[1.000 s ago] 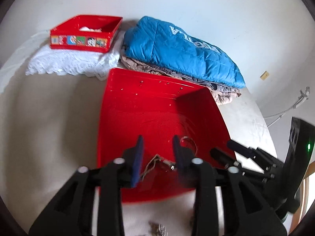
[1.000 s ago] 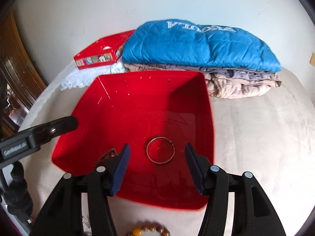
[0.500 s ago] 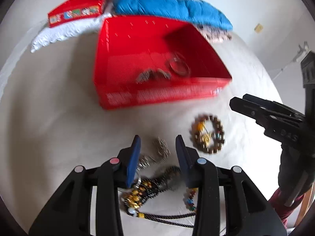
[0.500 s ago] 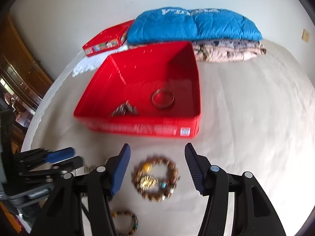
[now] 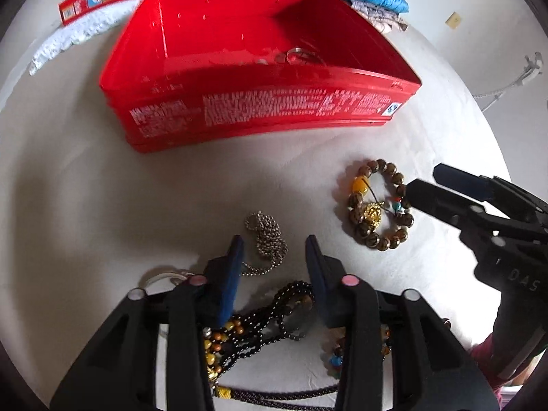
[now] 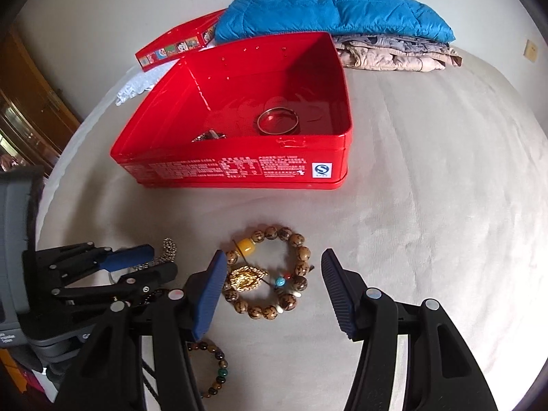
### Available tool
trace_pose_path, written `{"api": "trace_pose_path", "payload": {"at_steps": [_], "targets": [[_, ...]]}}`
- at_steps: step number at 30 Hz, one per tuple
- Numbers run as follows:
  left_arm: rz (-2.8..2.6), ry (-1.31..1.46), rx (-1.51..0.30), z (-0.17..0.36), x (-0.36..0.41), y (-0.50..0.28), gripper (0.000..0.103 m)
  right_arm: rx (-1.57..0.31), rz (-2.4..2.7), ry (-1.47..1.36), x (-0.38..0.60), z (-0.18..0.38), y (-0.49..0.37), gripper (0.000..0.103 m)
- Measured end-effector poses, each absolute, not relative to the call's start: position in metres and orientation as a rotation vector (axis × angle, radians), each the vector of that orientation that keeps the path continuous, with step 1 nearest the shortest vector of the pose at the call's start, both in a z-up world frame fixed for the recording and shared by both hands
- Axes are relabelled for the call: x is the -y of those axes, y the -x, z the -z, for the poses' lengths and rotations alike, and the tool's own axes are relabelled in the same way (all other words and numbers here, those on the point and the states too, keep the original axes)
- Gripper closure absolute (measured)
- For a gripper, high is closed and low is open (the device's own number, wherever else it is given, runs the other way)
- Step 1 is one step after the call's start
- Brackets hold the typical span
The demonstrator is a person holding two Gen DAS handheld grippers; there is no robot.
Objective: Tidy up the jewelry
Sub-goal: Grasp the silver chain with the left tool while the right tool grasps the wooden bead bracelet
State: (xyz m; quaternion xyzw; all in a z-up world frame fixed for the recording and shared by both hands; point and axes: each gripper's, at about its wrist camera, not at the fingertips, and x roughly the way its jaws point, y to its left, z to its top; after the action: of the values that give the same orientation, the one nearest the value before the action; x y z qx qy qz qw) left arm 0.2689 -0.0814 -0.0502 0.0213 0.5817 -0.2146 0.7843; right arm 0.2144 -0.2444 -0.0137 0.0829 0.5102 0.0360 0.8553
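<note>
A red tin box (image 6: 239,167) with white print on its near wall is seen open on a pale cloth-covered bed (image 6: 428,205); inside it a metal bangle (image 6: 278,121) lies near the right wall and a small tangle of metal jewelry (image 6: 209,136) lies to its left. Near the box, out on the cloth, a wooden bead bracelet (image 6: 265,274) with an amber bead and a gold pendant is framed between the fingers of the right gripper (image 6: 274,274), which are held well apart and are not pressed on it. To its left a silver ball chain (image 5: 265,239) is heaped, and the left gripper (image 5: 274,257) is pointed down at it, its fingers closing with part of the chain between them but no contact shown. Closer to the cameras a dark beaded necklace (image 5: 274,311) with orange beads and a small multicoloured bead bracelet (image 6: 214,370) are laid. At the far side a blue quilted jacket (image 6: 335,13) is stacked on folded beige clothes (image 6: 394,56), with a second red tin (image 6: 174,46) on white lace (image 6: 137,85) to the left.
</note>
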Motion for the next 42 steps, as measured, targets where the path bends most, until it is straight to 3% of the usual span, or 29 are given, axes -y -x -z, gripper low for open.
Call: {"api": "trace_pose_path", "payload": {"at_steps": [6,20,23,27,34,42], "targets": [[0.428,-0.097,-1.215,0.055,0.089,-0.272,0.089,-1.087,-0.083,-0.173,0.243,0.018,-0.216,0.045],[0.436,-0.009,-1.175,0.042,0.077,-0.274,0.091,-1.121,-0.121,-0.176,0.236,0.026,-0.217,0.045],[0.441,0.005,-1.142,0.031,0.068,-0.269,0.091,-1.120,-0.165,-0.177,0.230,0.024,-0.214,0.054],[0.450,0.030,-1.117,0.019,0.057,-0.255,0.091,-1.186,-0.205,-0.202,0.224,0.034,-0.215,0.074],[0.458,0.061,-1.080,0.002,0.052,-0.253,0.091,-1.244,-0.210,-0.285,0.230,0.051,-0.224,0.075],[0.456,0.078,-1.056,-0.003,0.048,-0.252,0.091,-1.168,-0.185,-0.347,0.246,0.049,-0.225,0.074]]}}
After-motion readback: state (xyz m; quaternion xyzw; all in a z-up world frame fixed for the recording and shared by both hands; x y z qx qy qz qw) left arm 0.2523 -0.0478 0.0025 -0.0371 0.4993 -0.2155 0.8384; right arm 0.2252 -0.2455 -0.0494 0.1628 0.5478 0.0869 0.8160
